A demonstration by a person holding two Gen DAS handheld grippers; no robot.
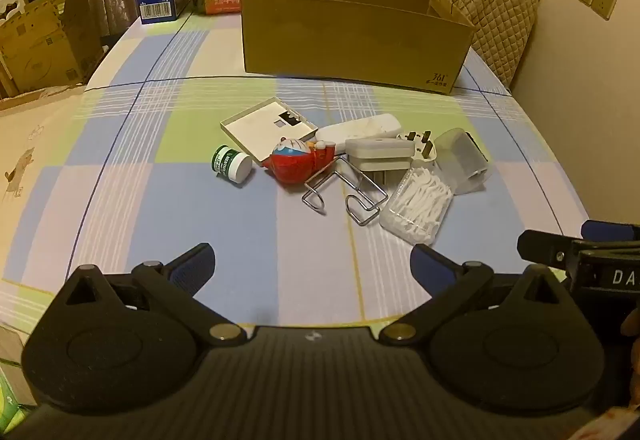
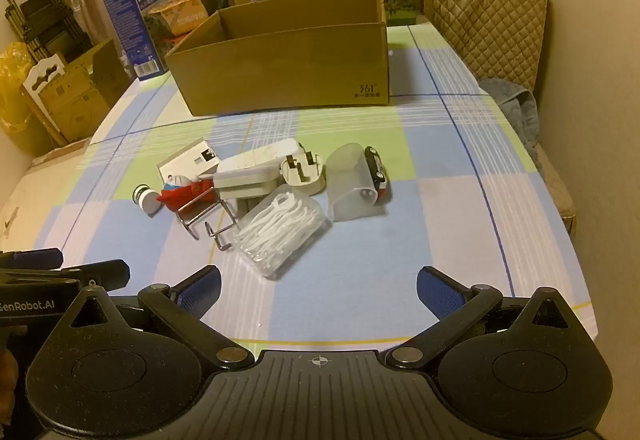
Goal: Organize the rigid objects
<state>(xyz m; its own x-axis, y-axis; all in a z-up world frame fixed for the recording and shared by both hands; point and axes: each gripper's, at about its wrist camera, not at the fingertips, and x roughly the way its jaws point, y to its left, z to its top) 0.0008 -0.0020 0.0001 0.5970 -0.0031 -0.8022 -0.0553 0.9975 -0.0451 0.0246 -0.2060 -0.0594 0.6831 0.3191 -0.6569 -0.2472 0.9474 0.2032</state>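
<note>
1. Left gripper point(image 1: 314, 266) hung over the checked tablecloth point(image 1: 120, 175), jaws wide apart, nothing between them.
2. Right gripper point(image 2: 318, 288) was the same: jaws fully spread, empty, over bare cloth short of the pile.
3. Each gripper's body showed at the edge of the other's view; they sat side by side, near each other.
4. The rigid objects lay in one cluster mid-table, between the grippers and the open cardboard box point(image 1: 352, 35).
5. Left end of the cluster: small green-and-white jar point(image 1: 231, 163) on its side, just beside a red-and-blue cartoon figure point(image 1: 298, 159).
6. A flat white tray point(image 1: 266, 127) lay behind the figure, with a white remote point(image 1: 360, 129) to its right.
7. A wire rack point(image 1: 344, 191) lay in front, touching a white adapter block point(image 1: 378, 153).
8. A clear box of floss picks point(image 2: 280, 228) was nearest the grippers.
9. A three-pin plug point(image 2: 302, 173) and a frosted plastic cover point(image 2: 350, 181) sat at the right end, a toy car point(image 2: 376, 167) against the cover.
10. I couldn't see the box floor from either view.
</note>
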